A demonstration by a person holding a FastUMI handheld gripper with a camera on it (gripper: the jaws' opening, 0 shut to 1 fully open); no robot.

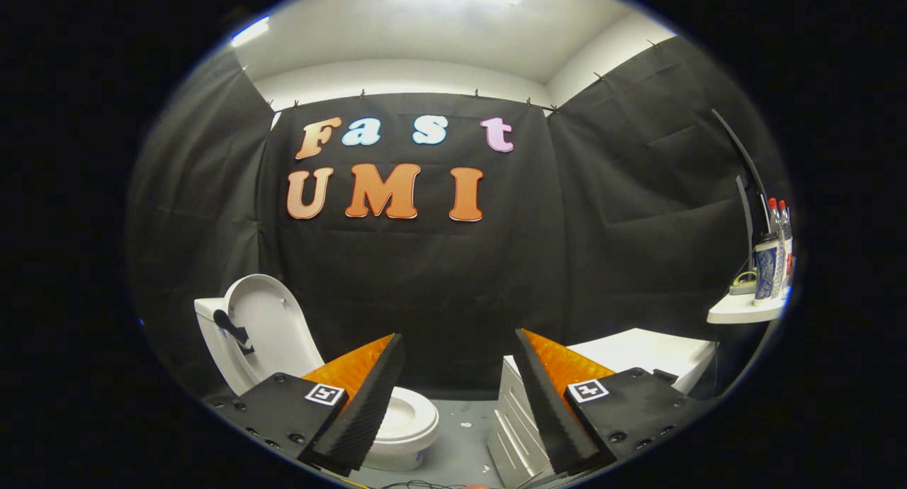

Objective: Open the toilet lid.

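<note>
A white toilet (407, 425) stands on the floor beyond and below my left finger. Its lid (273, 326) is raised upright and leans back against the tank, with a dark handle-like piece (232, 329) fixed to its left edge. The seat ring lies flat, partly hidden behind my left finger. My gripper (459, 347) is open, held well above and back from the toilet, with a wide gap and nothing between the fingers.
A white cabinet (638, 351) with a ribbed side stands beyond my right finger. A small white shelf (744, 308) at the far right carries bottles and a can. Grey floor (464, 439) lies between the toilet and the cabinet. Black cloth walls close in the booth.
</note>
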